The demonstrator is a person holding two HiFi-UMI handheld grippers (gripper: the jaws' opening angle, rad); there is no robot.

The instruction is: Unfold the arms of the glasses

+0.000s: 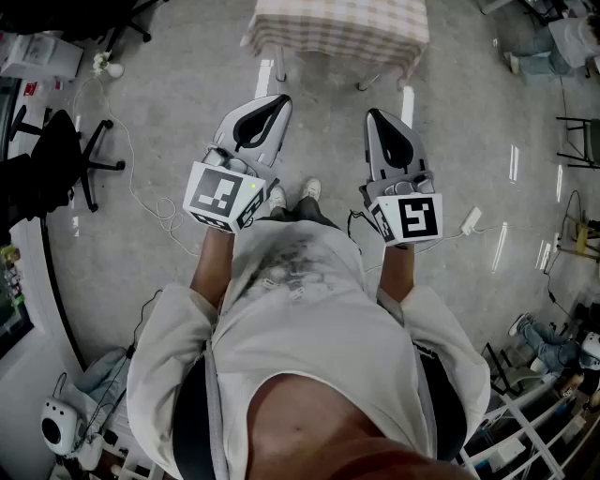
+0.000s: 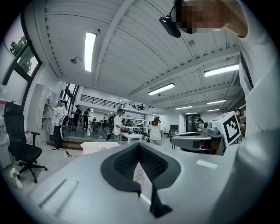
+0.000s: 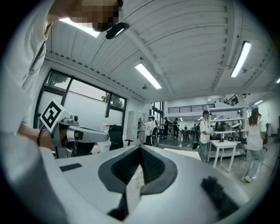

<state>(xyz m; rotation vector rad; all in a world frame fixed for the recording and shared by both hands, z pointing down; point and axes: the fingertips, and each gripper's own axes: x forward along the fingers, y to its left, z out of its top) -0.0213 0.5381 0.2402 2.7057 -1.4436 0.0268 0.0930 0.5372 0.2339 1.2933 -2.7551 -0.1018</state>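
Note:
No glasses show in any view. In the head view I hold both grippers level in front of my chest, over the grey floor. My left gripper [image 1: 274,103] is shut with nothing between its jaws, as its own view shows [image 2: 139,149]. My right gripper [image 1: 377,116] is likewise shut and empty [image 3: 140,151]. They are side by side, a hand's width apart, both aimed at a table with a checked cloth [image 1: 337,28] ahead. Each gripper appears in the other's view: the right gripper [image 2: 199,141] and the left gripper [image 3: 76,133].
A black office chair [image 1: 66,159] stands at the left, with cables trailing across the floor. A white power strip [image 1: 469,222] lies at the right. In the gripper views, several people stand around white tables [image 3: 225,146] in a large hall.

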